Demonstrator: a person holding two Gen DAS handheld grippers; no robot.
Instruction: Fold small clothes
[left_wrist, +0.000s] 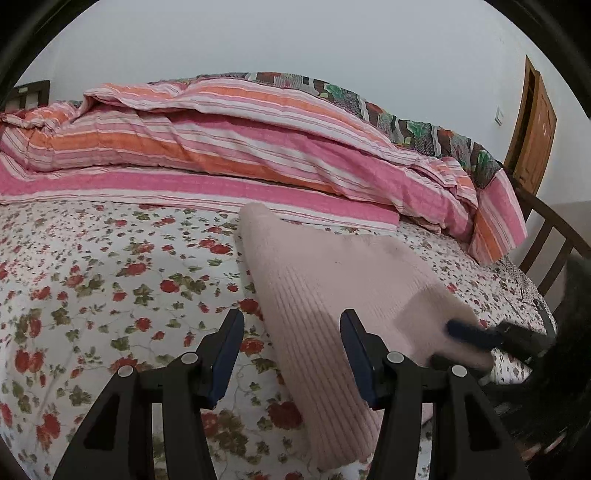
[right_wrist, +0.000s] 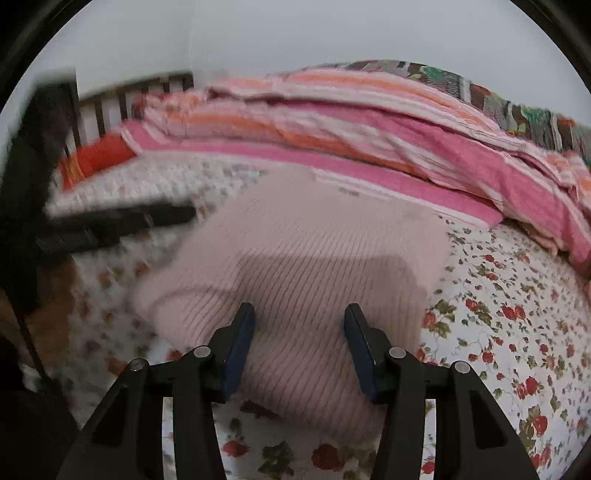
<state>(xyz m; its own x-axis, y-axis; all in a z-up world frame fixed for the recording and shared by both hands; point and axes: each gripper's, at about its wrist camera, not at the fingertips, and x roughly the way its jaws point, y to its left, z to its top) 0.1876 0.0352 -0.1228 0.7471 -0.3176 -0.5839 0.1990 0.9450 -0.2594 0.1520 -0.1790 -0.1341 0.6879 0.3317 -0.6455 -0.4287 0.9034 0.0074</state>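
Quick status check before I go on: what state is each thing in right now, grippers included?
Pink ribbed garment: folded over, lying on the floral sheet.
Left gripper: open, empty, at the garment's left edge.
Right gripper: open, above the garment, gripping nothing.
Striped quilt: bunched along the far side of the bed.
Wooden door: cannot tell whether open or shut.

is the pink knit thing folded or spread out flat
Folded: the pink ribbed knit garment lies on the floral bedsheet as a compact block with no sleeves showing.

I see the sweater (left_wrist: 325, 291) lying on the bed (left_wrist: 110, 280), the quilt (left_wrist: 221, 147) heaped behind it, the door (left_wrist: 535, 133) far right.
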